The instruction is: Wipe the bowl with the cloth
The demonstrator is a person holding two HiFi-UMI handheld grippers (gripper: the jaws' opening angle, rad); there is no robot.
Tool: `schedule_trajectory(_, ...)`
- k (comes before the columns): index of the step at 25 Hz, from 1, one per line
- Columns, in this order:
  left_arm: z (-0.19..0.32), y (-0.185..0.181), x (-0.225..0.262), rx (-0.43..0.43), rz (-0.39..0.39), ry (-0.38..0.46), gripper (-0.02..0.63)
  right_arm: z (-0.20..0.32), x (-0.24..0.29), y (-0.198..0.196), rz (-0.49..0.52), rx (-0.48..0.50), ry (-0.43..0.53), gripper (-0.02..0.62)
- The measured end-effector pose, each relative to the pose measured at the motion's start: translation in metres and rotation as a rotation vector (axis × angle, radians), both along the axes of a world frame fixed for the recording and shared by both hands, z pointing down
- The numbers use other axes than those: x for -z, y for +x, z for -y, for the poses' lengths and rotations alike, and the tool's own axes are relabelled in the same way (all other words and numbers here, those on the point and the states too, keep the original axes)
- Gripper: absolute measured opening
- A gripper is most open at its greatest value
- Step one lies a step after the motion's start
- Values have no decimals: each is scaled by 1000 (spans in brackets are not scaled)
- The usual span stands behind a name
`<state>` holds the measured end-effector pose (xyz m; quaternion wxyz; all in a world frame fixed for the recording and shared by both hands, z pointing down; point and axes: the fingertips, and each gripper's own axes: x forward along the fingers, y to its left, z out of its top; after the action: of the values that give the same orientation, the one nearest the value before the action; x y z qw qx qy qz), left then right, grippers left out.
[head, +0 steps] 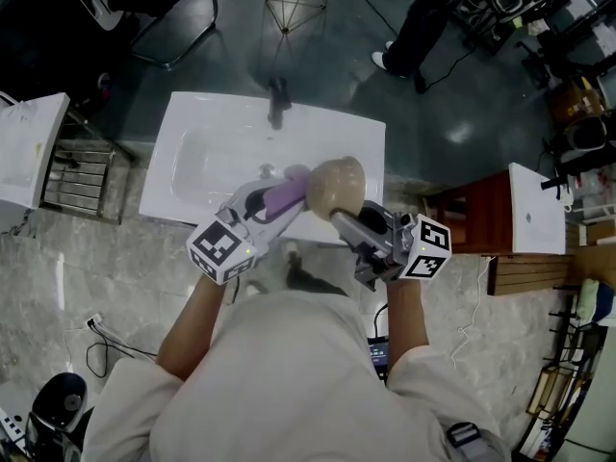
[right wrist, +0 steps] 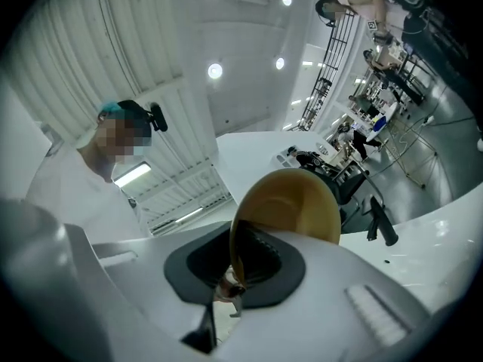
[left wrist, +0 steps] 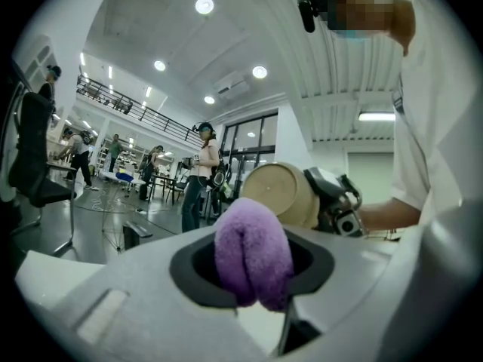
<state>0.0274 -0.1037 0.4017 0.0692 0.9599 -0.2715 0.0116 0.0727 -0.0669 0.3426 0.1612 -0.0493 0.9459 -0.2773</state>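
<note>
A tan bowl (head: 336, 185) is held above the front edge of the white sink (head: 202, 142), tilted on its side. My right gripper (head: 337, 218) is shut on the bowl's rim; in the right gripper view the bowl (right wrist: 290, 202) rises from between the jaws, which clamp its thin wall. My left gripper (head: 289, 196) is shut on a folded purple cloth (head: 282, 196), whose end touches the bowl's left side. In the left gripper view the cloth (left wrist: 253, 251) bulges out of the jaws with the bowl's (left wrist: 275, 193) underside just beyond it.
A dark faucet (head: 278, 101) stands at the sink's back edge. A white cabinet (head: 27, 147) and a wire rack (head: 79, 176) stand to the left. Another white basin (head: 535, 210) on a wooden stand is at the right. A person's legs (head: 423, 22) are beyond the sink.
</note>
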Motion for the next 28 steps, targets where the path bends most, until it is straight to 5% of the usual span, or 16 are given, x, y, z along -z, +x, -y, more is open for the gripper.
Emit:
schedule_trajectory(7, -11, 5, 5, -57, -10, 10, 120, 26, -11, 2, -59, -149, -52, 12)
schedule_trajectory(12, -18, 9, 13, -79, -4, 57, 120, 35, -38, -5, -242, -214, -45, 12)
schedule_trajectory(17, -15, 5, 26, -76, 22, 124, 120, 29, -55, -14, -382, -178, -16, 12)
schedule_trajectory(28, 1, -5, 35, -21, -3, 135, 120, 10, -49, -13, -348, -36, -2, 12)
